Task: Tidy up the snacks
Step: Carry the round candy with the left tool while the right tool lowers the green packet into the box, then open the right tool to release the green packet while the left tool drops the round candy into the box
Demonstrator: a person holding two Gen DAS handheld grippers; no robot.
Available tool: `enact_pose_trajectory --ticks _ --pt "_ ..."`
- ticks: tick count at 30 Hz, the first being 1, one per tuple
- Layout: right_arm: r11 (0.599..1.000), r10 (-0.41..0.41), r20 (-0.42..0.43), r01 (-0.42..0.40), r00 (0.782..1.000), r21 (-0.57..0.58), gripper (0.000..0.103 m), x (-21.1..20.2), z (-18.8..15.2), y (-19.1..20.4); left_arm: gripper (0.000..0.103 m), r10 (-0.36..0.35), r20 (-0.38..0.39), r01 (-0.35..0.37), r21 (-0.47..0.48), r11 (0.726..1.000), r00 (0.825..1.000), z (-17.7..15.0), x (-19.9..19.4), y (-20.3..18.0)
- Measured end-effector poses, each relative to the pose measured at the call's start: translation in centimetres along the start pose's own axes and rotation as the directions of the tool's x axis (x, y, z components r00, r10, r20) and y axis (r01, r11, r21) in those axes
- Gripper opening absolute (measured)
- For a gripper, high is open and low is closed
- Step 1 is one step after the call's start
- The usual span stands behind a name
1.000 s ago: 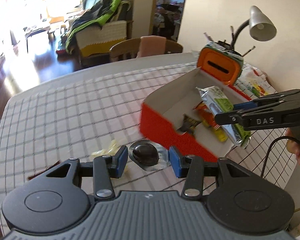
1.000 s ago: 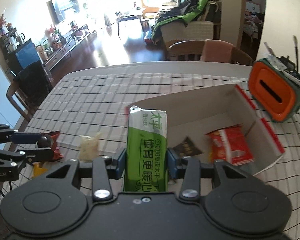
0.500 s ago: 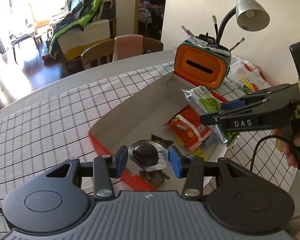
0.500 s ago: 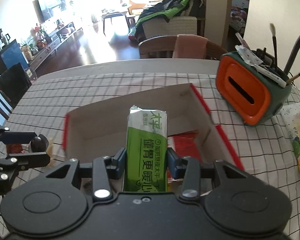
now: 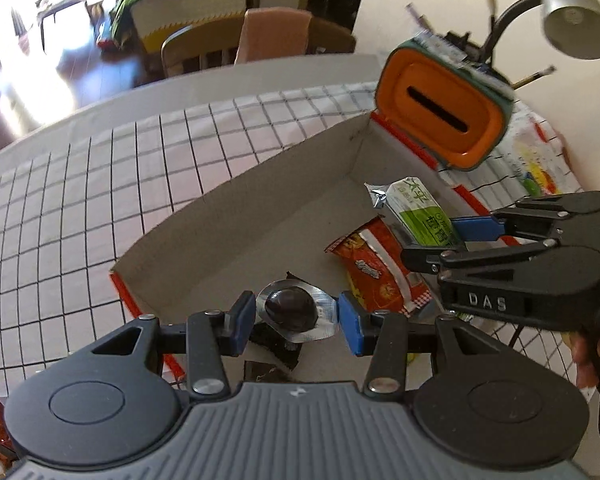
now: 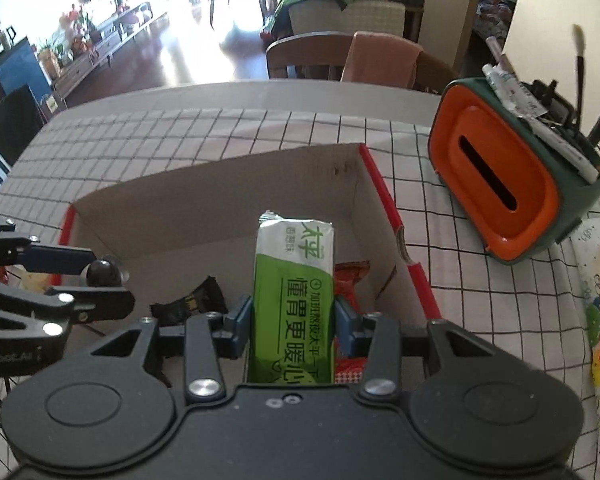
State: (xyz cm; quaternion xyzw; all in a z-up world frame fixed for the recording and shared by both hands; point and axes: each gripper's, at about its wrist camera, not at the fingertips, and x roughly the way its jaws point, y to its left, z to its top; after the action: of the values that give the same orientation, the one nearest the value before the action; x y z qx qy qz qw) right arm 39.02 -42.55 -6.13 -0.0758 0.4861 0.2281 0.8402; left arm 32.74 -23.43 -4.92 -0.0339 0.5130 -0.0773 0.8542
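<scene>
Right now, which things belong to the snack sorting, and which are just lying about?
Job: red-edged cardboard box; green foil packet; foil-cupped dark chocolate; red snack packet; black wrapper.
Bystanders: orange tissue holder; grey desk lamp; checked tablecloth.

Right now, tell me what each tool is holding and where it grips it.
The left tool pinches a foil-wrapped chocolate by its side edges. The right tool clamps a green snack pack across its lower half.

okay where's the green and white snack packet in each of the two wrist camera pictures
Left wrist view: the green and white foil snack packet is right of centre, pinched in the right gripper over the cardboard box.
Right wrist view: packet at bottom centre, upright between the blue pads.
Shared landmark: the orange-fronted desk organiser.
</scene>
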Motion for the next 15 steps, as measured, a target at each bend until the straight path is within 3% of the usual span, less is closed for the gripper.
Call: enact_pose_trajectory --ticks 8,15 --pt "0.999 0.007 -0.083 -0.011 0.997 -0.041 0.041 2.5 0.4 0.3 0.045 0.025 -0.113 -0.034 -0.081 0.996 0.993 1.7 3.3 0.1" --pt "0.998 0.002 -0.123 -0.010 0.992 -0.068 0.041 3.8 0.6 0.5 0.045 0.059 -0.222 -0.081 -0.094 0.992 0.973 2.4 5.8 0.4"
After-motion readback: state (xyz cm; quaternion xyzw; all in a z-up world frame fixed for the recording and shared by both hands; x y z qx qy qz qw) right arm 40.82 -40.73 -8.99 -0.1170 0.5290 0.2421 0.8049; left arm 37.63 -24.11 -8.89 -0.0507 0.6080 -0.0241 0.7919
